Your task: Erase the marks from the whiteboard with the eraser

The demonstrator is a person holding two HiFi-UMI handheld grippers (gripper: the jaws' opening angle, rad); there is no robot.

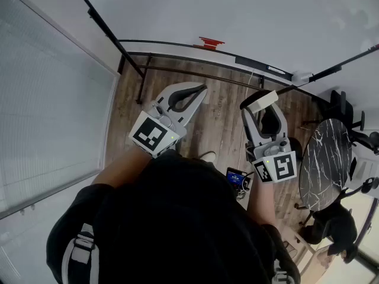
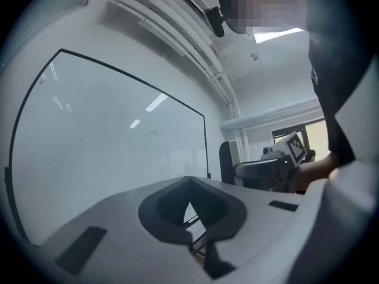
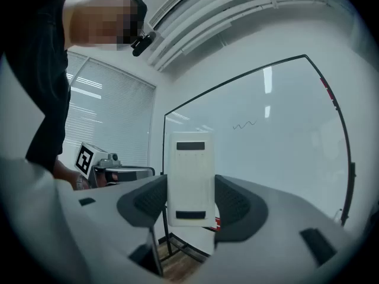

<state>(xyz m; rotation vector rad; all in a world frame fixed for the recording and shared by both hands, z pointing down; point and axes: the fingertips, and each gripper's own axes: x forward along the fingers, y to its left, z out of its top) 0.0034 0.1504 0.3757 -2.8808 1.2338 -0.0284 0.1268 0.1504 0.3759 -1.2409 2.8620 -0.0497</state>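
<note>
The whiteboard (image 1: 249, 16) stands on a black frame ahead of me. A small wavy pen mark (image 2: 157, 134) shows on it in the left gripper view, and the same mark (image 3: 244, 124) appears in the right gripper view. My right gripper (image 1: 258, 106) is shut on a white rectangular eraser (image 3: 189, 176), held upright between the jaws and well short of the board. In the head view the eraser (image 1: 263, 99) sticks out past the fingertips. My left gripper (image 1: 200, 92) is shut and holds nothing, its tips meeting (image 2: 189, 181).
A red item (image 1: 210, 42) and a dark bar (image 1: 260, 65) sit on the board's ledge. The stand's legs (image 1: 142, 78) rest on wood floor. A round black marble table (image 1: 324, 158) and chairs (image 1: 346, 108) are right. Window blinds (image 1: 47, 99) fill the left.
</note>
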